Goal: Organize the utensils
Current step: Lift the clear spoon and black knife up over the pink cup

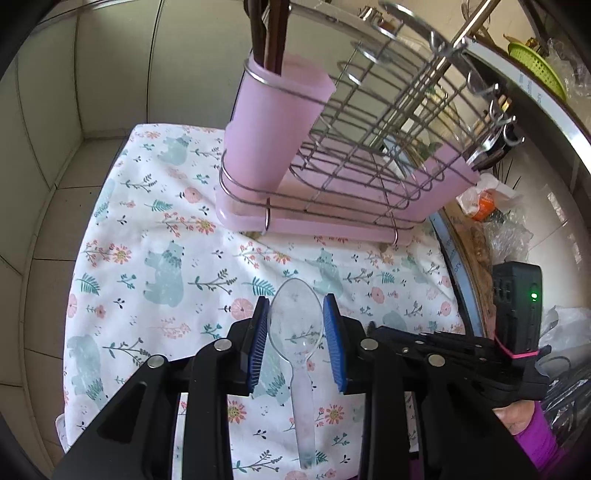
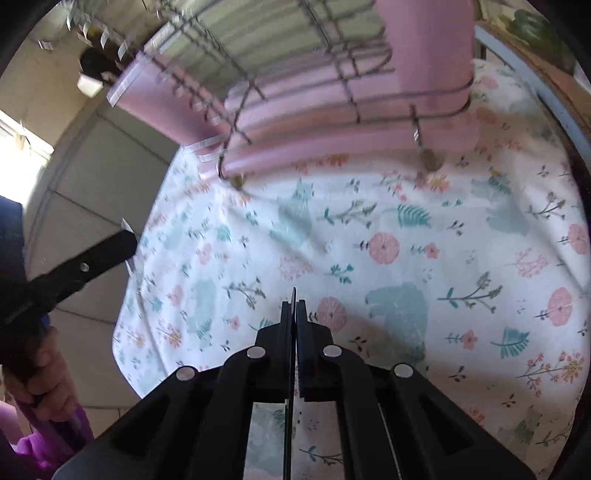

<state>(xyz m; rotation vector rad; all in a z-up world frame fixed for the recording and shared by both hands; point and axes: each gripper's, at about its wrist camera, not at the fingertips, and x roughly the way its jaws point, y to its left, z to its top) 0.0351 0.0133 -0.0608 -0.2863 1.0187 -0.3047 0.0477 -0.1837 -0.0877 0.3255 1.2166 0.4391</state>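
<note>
A clear plastic spoon lies on the floral cloth, bowl pointing away. My left gripper is open, its blue-padded fingers either side of the spoon's bowl, close to it. Behind stands a pink and wire utensil rack with a pink cup holding dark chopsticks. My right gripper is shut and empty above the cloth; it also shows at the right of the left wrist view. The rack is ahead of it, blurred.
Tiled walls lie to the left of the table. A black device with a green light, plastic bags and a green basket sit to the right. The left gripper's arm shows in the right wrist view.
</note>
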